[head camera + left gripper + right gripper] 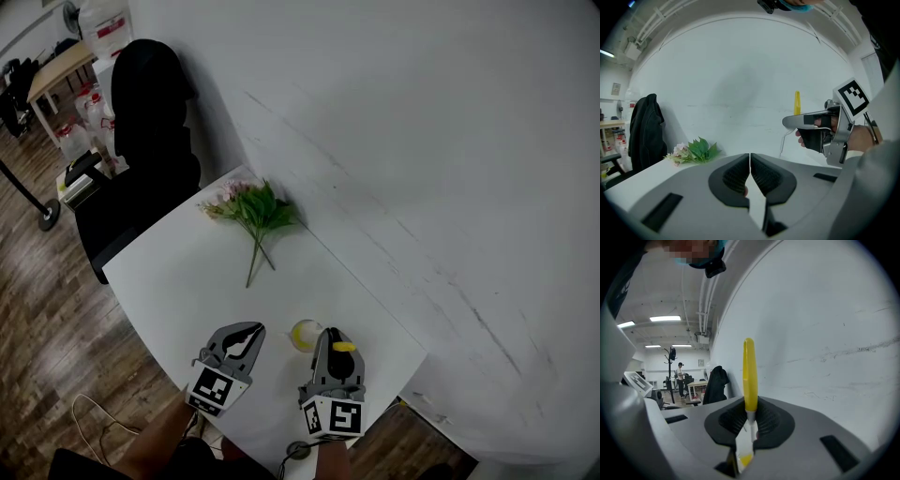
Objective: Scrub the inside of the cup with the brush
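A small pale-yellow cup [303, 335] stands on the white table [187, 272] near its front edge, between my two grippers. My right gripper [329, 334] [750, 416] is just right of the cup and shut on the brush [344, 347] [749, 373]. Its yellow handle sticks up past the jaws, and its lower end is hidden. From the left gripper view, the right gripper [820, 131] and the brush [797, 102] show at the right. My left gripper [253, 328] [750, 161] hovers left of the cup, jaws pressed together with nothing held.
A bunch of artificial flowers [253, 211] [696, 151] lies at the table's far side by the white wall. A black jacket on a chair [150, 103] stands beyond the far left corner. The table's rounded edge runs close under my grippers.
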